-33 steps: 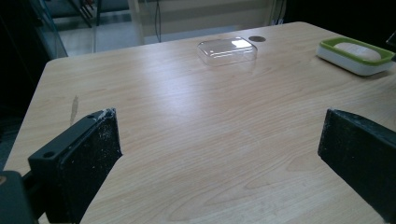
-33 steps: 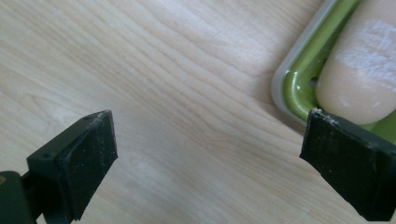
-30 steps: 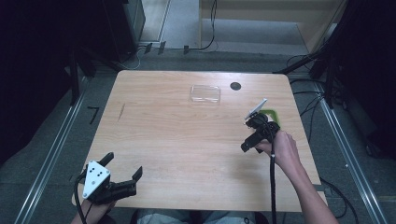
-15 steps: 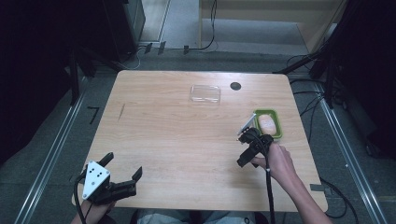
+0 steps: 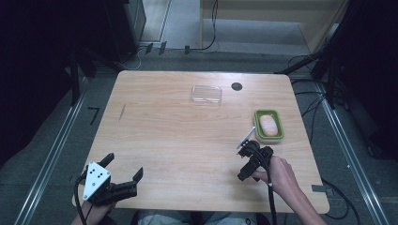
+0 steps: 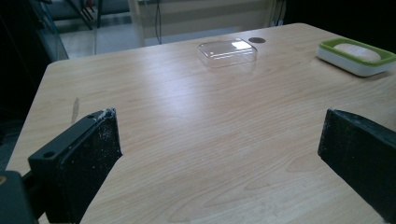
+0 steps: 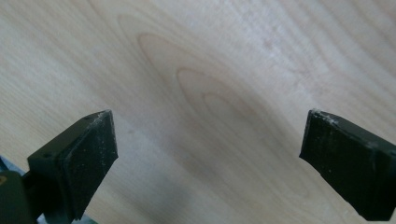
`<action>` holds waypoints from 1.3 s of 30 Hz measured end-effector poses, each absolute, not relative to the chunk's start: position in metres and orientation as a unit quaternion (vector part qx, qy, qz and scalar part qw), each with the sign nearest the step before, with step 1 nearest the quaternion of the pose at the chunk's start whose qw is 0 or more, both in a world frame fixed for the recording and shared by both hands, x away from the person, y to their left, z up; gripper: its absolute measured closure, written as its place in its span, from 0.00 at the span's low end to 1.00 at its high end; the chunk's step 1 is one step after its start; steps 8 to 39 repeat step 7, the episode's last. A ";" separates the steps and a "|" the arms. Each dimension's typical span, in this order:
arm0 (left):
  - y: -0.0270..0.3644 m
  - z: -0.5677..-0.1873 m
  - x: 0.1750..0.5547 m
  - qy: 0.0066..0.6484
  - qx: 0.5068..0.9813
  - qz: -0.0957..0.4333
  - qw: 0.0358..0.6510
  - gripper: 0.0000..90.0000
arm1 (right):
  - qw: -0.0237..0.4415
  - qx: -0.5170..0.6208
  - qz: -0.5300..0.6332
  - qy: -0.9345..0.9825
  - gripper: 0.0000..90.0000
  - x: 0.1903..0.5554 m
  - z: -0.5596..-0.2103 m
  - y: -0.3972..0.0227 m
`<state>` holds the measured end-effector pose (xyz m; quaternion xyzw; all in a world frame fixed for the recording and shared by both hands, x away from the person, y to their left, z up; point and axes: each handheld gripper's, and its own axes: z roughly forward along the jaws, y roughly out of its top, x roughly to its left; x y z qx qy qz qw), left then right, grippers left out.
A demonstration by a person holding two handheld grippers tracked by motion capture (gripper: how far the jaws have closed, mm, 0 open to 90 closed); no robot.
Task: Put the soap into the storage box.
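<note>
A green-rimmed white dish [image 5: 268, 125] holding a pale oval lump sits near the table's right edge; it also appears as the dish [image 6: 353, 56] at the far right of the left gripper view. A clear plastic lid [image 5: 206, 94] lies at the far middle, seen again as the lid [image 6: 227, 52]. My right gripper [image 5: 252, 161] hovers just on the near side of the dish, open, facing down at bare wood [image 7: 208, 154]. My left gripper [image 5: 124, 167] rests at the near left corner, open and empty, with its jaws [image 6: 219, 140] spread wide.
A small dark round disc [image 5: 236, 86] sits beside the lid at the far edge. A faint dark mark [image 5: 121, 111] shows on the wood at the left. The light wooden table [image 5: 178, 136] is ringed by dark floor, cables and metal rails.
My right gripper has drawn back toward the near edge, away from the green dish, which is now fully uncovered. The left gripper has stayed put.
</note>
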<state>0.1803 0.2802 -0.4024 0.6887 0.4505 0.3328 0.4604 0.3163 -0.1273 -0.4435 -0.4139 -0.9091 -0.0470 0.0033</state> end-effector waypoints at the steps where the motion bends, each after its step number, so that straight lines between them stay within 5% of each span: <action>1: 0.280 -0.402 0.180 0.450 0.690 0.332 0.460 0.00 | 0.005 -0.417 -0.048 -0.908 0.04 0.314 -0.445 -0.128; 39: 0.279 -0.403 0.181 0.448 0.691 0.333 0.460 0.00 | 0.024 -0.417 -0.048 -0.907 0.06 0.310 -0.453 -0.132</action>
